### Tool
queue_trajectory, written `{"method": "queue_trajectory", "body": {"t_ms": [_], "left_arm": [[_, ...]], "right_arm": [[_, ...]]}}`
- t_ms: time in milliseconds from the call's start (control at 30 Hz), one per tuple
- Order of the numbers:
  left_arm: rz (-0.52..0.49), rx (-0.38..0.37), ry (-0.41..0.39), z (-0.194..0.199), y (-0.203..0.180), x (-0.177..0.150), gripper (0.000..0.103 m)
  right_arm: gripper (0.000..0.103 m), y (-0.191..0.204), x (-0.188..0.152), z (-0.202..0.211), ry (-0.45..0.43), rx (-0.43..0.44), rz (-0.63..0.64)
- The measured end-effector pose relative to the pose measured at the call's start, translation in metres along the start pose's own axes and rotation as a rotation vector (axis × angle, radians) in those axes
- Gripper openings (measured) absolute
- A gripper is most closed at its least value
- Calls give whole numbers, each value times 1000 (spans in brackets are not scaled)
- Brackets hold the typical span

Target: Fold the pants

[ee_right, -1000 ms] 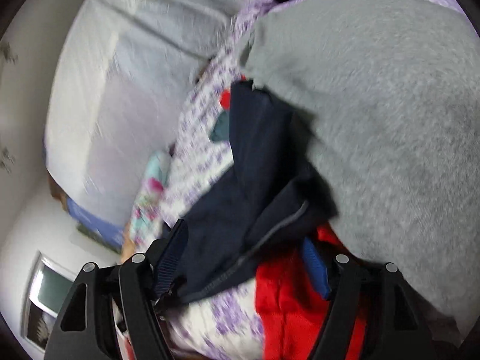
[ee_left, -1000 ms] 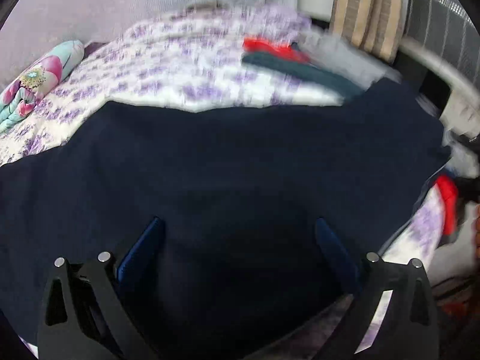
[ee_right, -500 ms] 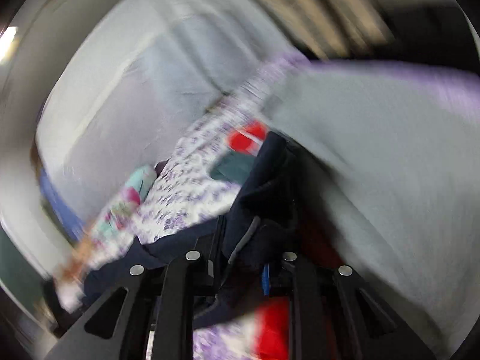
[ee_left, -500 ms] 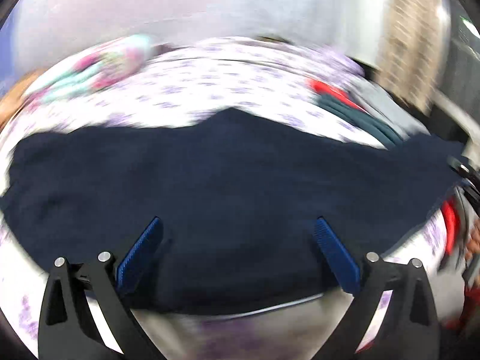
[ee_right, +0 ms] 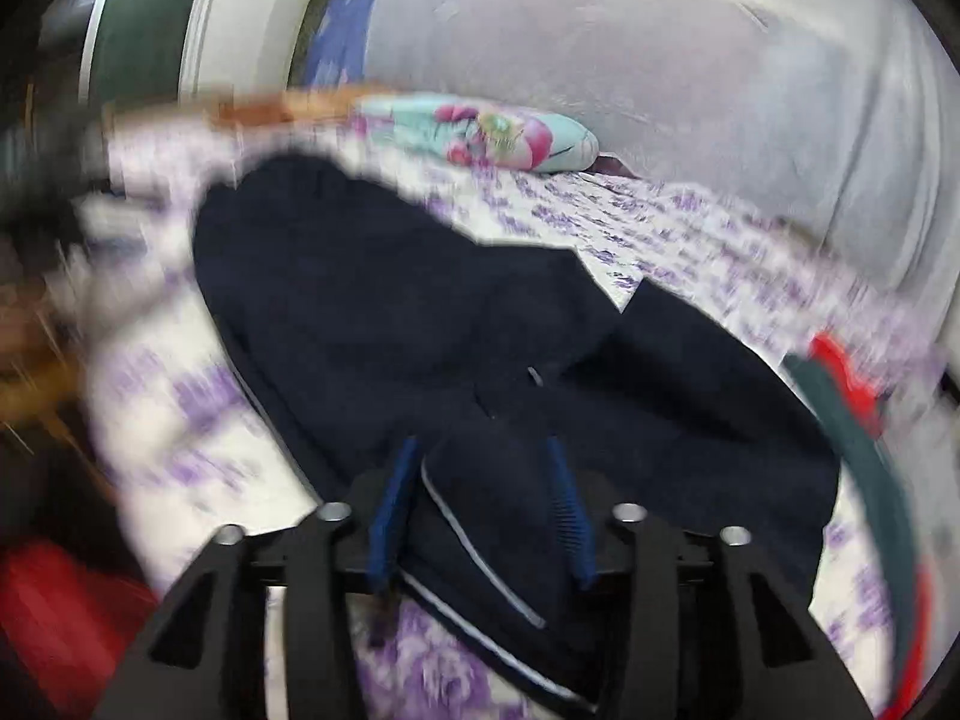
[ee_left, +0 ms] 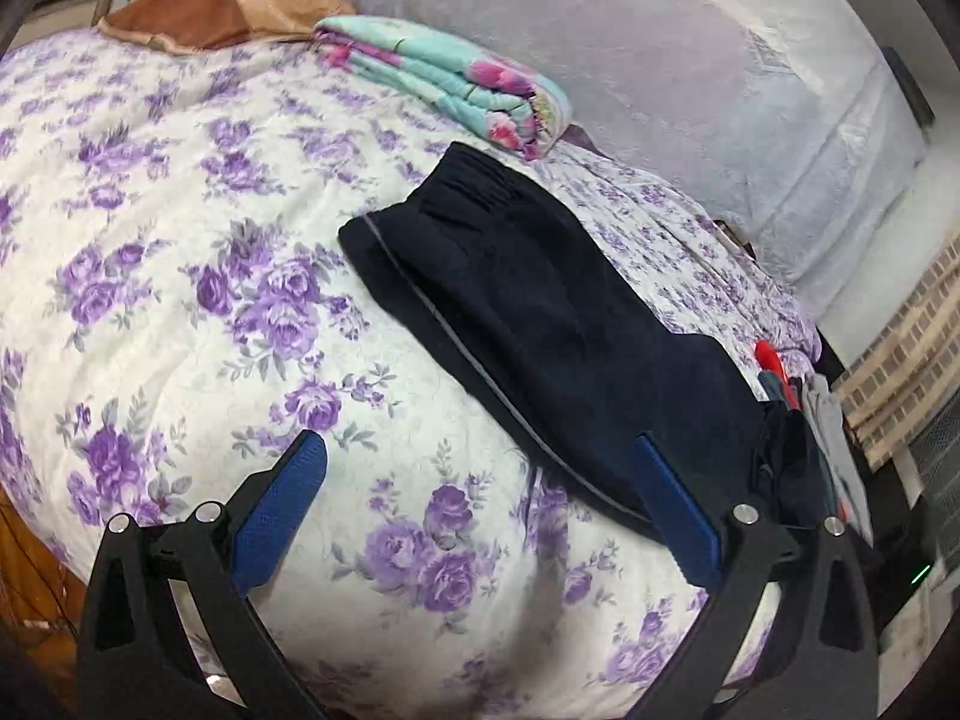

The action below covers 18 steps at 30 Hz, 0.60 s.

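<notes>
Right gripper (ee_right: pixel 480 468) pinches the near hem of the long navy fabric pants (ee_left: pixel 540 324), which stretch far-left toward their waistband, while left gripper (ee_left: pixel 480 480) hovers wide open.

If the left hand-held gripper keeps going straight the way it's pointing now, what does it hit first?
Most likely the floral bedspread: the left hand-held gripper is open, with only purple-flowered fabric between its fingers. The navy pants lie just to the right of that line, near the right finger, though depth is hard to judge.
</notes>
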<state>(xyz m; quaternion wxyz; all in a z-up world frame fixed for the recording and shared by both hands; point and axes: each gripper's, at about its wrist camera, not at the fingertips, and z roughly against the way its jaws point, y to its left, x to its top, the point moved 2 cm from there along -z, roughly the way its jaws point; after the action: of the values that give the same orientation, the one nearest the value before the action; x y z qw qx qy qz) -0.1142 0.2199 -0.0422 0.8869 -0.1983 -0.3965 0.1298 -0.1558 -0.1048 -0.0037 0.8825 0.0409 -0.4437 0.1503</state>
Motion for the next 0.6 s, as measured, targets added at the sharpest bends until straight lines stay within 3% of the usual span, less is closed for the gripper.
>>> {"method": "queue_trajectory", "body": {"t_ms": [67, 133, 233, 300, 333, 367, 400, 467, 500, 600], "left_arm": [[-38, 39, -2, -4, -7, -1, 99], [-82, 91, -6, -10, -15, -3, 99], [-137, 156, -2, -17, -25, -6, 99], [-140, 163, 7, -19, -25, -3, 99], [-131, 153, 15, -21, -25, 0, 99], [-121, 140, 21, -21, -24, 2, 99], [-99, 110, 30, -24, -21, 8, 99], [-50, 61, 53, -32, -14, 20, 99], [-27, 52, 61, -35, -11, 23, 99], [31, 32, 62, -45, -2, 38, 99]], "right_arm": [[61, -22, 5, 23, -60, 49, -96], [61, -42, 18, 35, -107, -14, -172], [61, -66, 31, 25, -110, -144, -230], [61, -70, 34, -5, -32, -191, -208], [65, -67, 34, -30, 52, -215, -171], [70, -56, 24, -71, 220, -217, -86], [76, -48, 19, -85, 245, -248, -29], [77, -43, 25, -83, 209, -270, -15], [77, -44, 30, -74, 177, -220, -33], [86, -48, 35, -37, 16, -183, -87]]}}
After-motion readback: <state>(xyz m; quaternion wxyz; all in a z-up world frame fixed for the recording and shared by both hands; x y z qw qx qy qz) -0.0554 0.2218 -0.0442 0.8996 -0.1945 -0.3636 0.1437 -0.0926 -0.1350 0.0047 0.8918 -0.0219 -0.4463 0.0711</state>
